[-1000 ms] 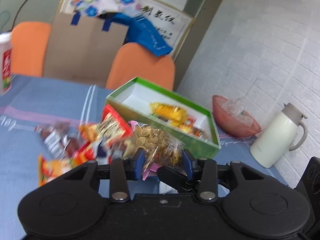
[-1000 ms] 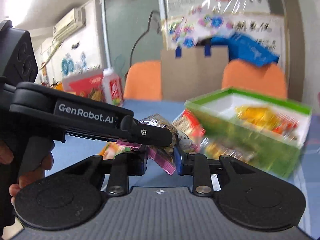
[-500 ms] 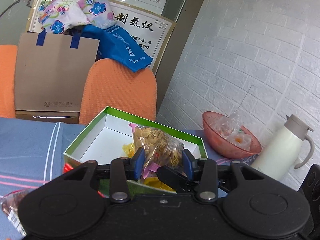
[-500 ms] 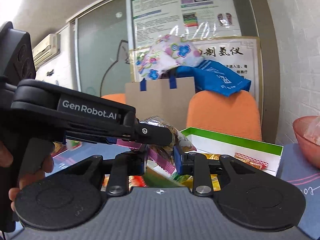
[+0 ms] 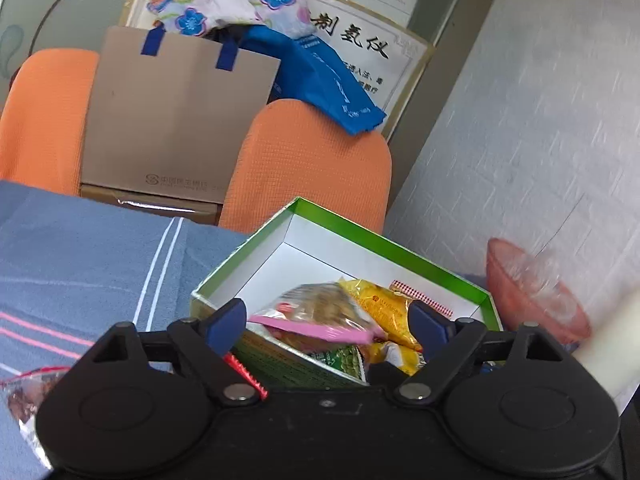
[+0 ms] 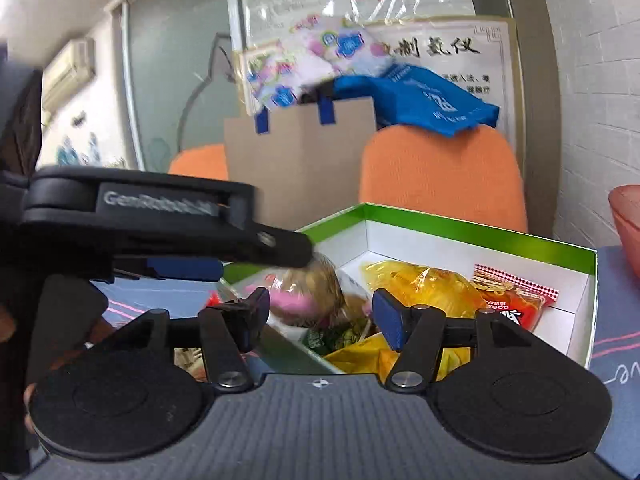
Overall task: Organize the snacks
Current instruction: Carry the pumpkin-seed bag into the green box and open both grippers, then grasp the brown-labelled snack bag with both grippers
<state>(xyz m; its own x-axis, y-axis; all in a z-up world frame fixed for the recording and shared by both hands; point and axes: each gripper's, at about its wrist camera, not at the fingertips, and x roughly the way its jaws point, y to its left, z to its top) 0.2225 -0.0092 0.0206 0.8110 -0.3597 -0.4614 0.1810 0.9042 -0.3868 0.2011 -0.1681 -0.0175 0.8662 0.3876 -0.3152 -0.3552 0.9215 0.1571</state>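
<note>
A green box with a white inside stands on the blue tablecloth. A clear bag of beige snacks with a pink seal lies blurred at the box's near corner, free of both grippers. Yellow packets and a red packet lie in the box. My left gripper is open just above the bag. My right gripper is open beside it, and the left gripper's black body crosses its view.
More snack packets lie on the cloth at the left. A pink bowl stands right of the box. Two orange chairs and a brown paper bag stand behind the table. A white brick wall is at the right.
Both grippers, shut together on the snack bag before, have opened over the box. The bag has dropped from them onto the box's near corner.
</note>
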